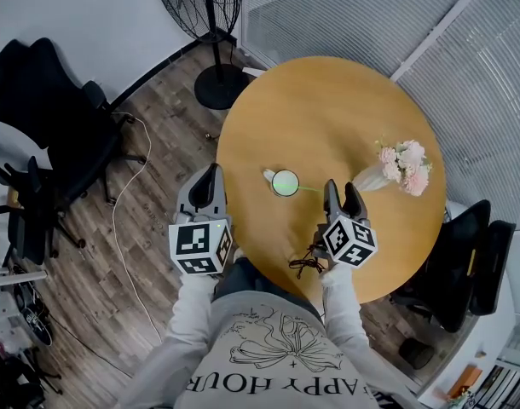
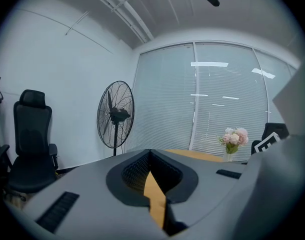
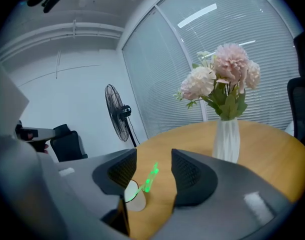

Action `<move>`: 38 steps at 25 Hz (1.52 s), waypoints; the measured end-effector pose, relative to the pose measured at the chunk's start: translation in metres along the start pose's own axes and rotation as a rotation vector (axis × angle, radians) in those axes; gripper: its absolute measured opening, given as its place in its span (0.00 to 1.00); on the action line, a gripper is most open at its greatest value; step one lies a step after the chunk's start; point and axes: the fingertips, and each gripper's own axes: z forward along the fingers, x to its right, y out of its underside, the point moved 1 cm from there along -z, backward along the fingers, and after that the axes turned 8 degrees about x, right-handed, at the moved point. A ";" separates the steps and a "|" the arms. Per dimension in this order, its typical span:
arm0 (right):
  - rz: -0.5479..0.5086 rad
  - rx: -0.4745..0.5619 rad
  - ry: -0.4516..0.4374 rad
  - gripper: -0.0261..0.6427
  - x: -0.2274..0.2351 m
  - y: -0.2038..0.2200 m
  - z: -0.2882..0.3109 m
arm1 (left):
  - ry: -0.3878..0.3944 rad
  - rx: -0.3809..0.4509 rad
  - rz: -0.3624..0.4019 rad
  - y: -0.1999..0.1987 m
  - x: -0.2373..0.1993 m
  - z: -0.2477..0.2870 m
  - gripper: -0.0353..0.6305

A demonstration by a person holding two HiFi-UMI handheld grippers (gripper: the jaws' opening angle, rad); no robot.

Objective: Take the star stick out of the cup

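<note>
Star stick [image 3: 149,177]: leans in cup [image 3: 136,202] just ahead of parted, empty right tongs [image 3: 153,156]; left tongs [image 2: 150,154] clenched on nothing; best nipped on the shaft above the rim, drawn along its lean, sparing the cup.

The right claw [image 3: 154,157] partly hides the cup [image 3: 134,200]

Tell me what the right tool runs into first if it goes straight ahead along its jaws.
Most likely the green star stick, leaning out of the white cup: it sits centred between the right tool's open jaws. Depth is unclear; the cup follows closely.
</note>
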 end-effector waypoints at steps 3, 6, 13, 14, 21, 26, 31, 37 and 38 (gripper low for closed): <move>0.009 -0.015 0.002 0.36 0.001 0.008 0.001 | 0.000 -0.004 0.001 0.000 0.000 0.000 0.06; 0.020 -0.026 0.000 0.36 0.001 0.013 0.001 | -0.004 -0.006 0.001 0.001 -0.001 -0.001 0.06; 0.034 -0.047 -0.009 0.36 -0.002 0.023 0.002 | -0.014 -0.008 -0.002 0.004 -0.004 -0.003 0.06; 0.036 -0.050 -0.011 0.36 -0.003 0.025 0.002 | -0.014 -0.008 -0.002 0.004 -0.005 -0.004 0.06; 0.055 -0.072 -0.012 0.36 -0.006 0.034 0.004 | -0.018 -0.008 0.000 0.003 -0.008 -0.006 0.06; 0.062 -0.091 -0.016 0.36 -0.007 0.041 0.005 | -0.025 -0.007 -0.002 0.003 -0.011 -0.008 0.06; 0.075 -0.106 -0.022 0.36 -0.009 0.049 0.007 | -0.036 -0.008 -0.003 0.004 -0.016 -0.010 0.06; 0.096 -0.125 -0.043 0.35 -0.013 0.057 0.009 | -0.045 -0.011 -0.006 0.006 -0.018 -0.011 0.06; 0.098 -0.126 -0.048 0.35 -0.014 0.058 0.009 | -0.047 -0.012 -0.006 0.006 -0.019 -0.012 0.06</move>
